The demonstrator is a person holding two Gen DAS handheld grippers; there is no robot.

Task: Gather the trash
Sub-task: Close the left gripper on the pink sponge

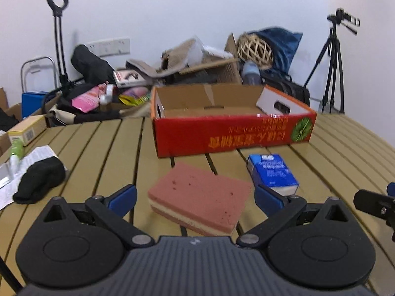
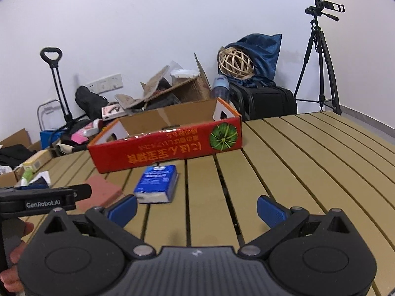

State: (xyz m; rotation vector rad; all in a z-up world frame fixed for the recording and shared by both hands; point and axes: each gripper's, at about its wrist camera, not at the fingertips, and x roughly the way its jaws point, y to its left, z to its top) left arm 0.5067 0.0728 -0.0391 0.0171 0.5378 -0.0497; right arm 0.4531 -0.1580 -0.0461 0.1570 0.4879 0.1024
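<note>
Left hand-held gripper (image 1: 195, 198) spread around the sponge (image 1: 200, 198).
The sponge lies mid-surface before the box (image 1: 232, 133); right hand-held gripper (image 2: 196, 209) spread, empty. A skewed pinch could squeeze it out.

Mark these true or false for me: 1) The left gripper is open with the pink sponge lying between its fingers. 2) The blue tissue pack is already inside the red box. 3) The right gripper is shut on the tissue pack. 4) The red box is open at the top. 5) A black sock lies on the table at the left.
1) True: the left gripper is open and the pink sponge lies between its fingers, not yet clamped.
2) False: the blue tissue pack lies on the table, in front of the red box.
3) False: the right gripper is open and holds nothing.
4) True.
5) True: the black sock lies on papers there.
</note>
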